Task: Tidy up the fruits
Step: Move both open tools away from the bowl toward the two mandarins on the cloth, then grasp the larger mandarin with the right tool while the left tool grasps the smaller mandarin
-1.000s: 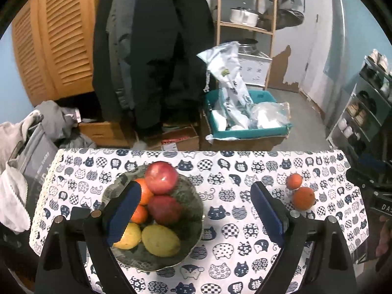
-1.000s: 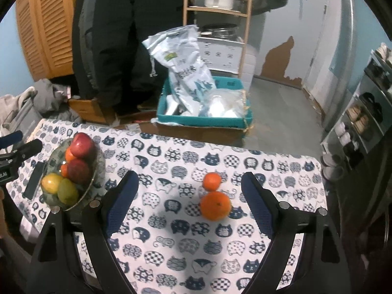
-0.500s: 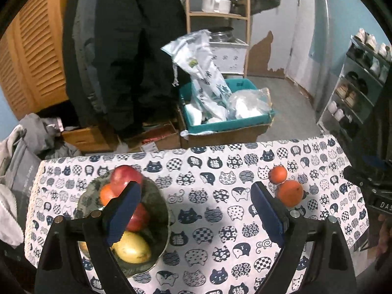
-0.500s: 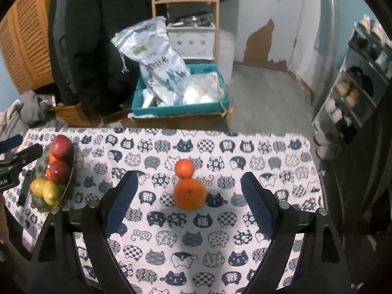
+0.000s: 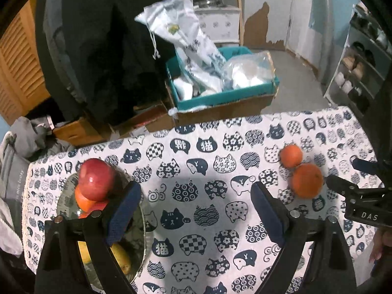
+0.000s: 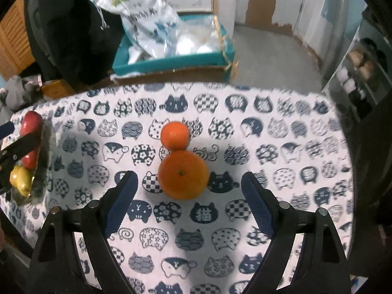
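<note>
The right gripper hangs over the cat-print tablecloth with its blue-padded jaws spread wide, gripping nothing. Just ahead of it, between the fingertips, sits the large orange, and touching that on the far side is one small orange. The left gripper is equally wide apart and empty; its left finger overlaps the glass bowl. Counted in that bowl: two red apples, the top one foremost, at least one orange piece, and two yellow fruits. Beyond the table's far edge stands one teal box holding white bags
</note>
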`<state>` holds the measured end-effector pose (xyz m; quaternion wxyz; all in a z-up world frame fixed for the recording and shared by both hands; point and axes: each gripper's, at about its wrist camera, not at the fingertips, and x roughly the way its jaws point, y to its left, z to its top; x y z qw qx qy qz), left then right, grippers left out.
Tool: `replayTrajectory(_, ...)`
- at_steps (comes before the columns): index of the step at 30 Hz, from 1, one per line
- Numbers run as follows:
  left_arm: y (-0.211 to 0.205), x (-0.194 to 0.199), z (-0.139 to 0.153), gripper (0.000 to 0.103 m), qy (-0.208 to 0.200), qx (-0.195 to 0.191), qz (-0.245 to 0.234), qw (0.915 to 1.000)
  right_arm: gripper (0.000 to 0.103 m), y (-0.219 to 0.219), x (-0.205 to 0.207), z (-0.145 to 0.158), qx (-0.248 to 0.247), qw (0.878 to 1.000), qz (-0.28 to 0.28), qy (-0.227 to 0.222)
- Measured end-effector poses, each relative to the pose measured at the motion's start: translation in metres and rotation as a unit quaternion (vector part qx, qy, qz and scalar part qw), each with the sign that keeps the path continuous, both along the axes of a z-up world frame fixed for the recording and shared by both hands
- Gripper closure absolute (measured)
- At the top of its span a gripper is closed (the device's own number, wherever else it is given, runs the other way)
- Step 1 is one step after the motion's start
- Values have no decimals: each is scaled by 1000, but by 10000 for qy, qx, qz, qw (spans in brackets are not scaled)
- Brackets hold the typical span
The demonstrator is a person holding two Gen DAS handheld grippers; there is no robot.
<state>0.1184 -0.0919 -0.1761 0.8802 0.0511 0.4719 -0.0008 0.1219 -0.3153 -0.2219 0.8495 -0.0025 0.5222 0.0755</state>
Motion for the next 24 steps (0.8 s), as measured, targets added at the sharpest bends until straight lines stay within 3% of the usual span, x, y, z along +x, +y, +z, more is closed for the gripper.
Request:
replayTrajectory(10, 2, 20, -46, 11, 406, 121, 85, 9991, 18, 5, 24, -50, 11, 9987, -61, 498)
replayTrajectory(20, 4, 34, -74, 11, 671, 88, 189, 9975, 18, 11, 32, -76, -62, 9980, 28, 625)
replayTrajectory(22, 3, 36, -75, 11, 687, 59, 197, 9974, 22, 12, 34, -80, -48, 9978, 44, 657)
replayTrajectory(24, 1, 39, -76, 11, 704, 15, 199, 9973, 34, 11, 34, -81, 123, 9979, 86, 633)
